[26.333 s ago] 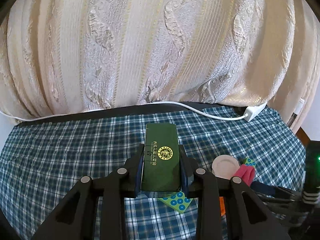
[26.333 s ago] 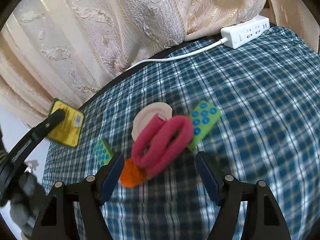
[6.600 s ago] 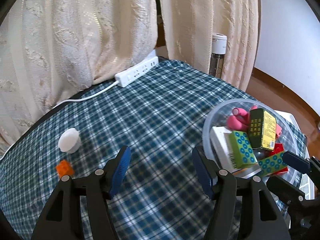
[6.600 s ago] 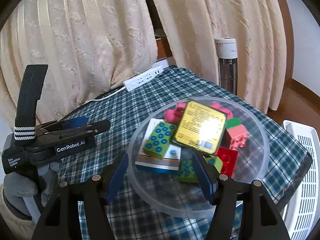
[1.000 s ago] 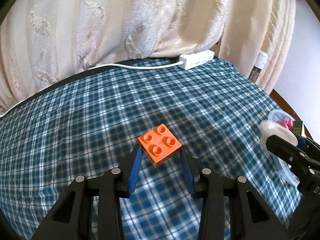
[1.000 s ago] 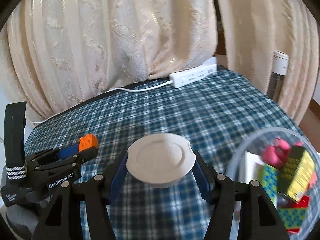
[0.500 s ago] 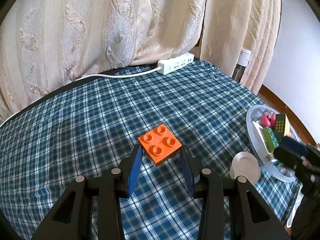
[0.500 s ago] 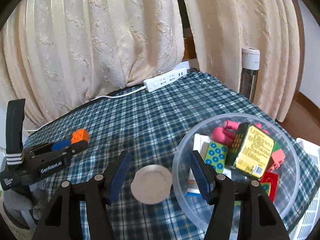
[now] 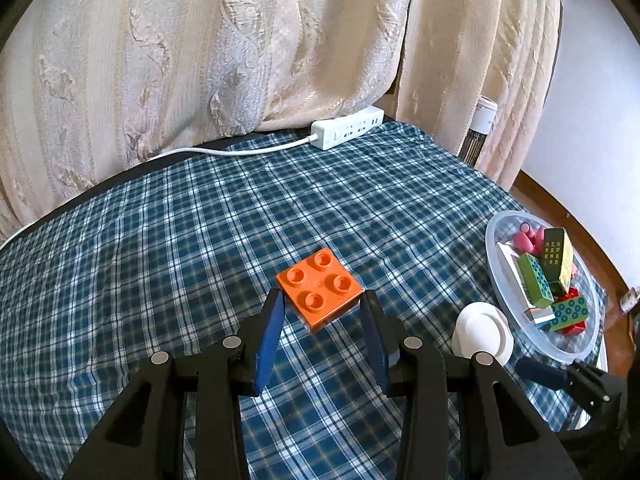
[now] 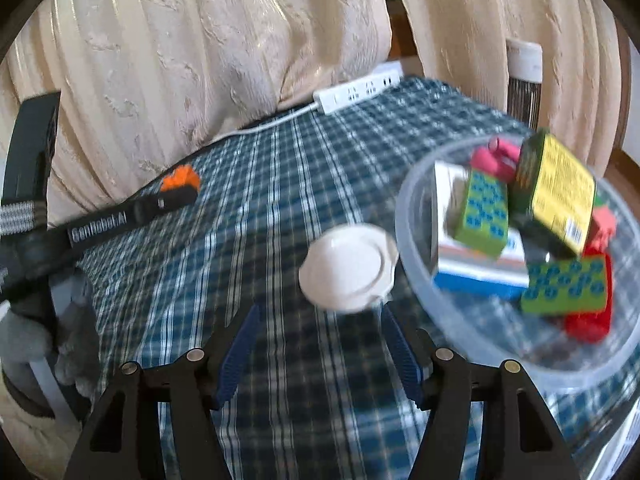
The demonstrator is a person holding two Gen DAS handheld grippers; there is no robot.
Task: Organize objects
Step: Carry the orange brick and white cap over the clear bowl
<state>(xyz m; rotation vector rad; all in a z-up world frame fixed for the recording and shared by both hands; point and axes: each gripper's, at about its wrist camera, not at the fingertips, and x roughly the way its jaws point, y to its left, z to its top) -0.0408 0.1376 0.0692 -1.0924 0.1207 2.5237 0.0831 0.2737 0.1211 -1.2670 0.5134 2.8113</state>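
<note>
The left tongs grip an orange brick by two opposite sides, above the checked table. The right tongs are opening with nothing pressed between them; a white lid lies on the cloth just ahead, touching or just beside the clear bowl of boxes and blocks. The bowl looks light and slippery. The lid is thin, stiff and light, best pinched across its rim. The brick is hard, light, and easy by its flat sides.
</note>
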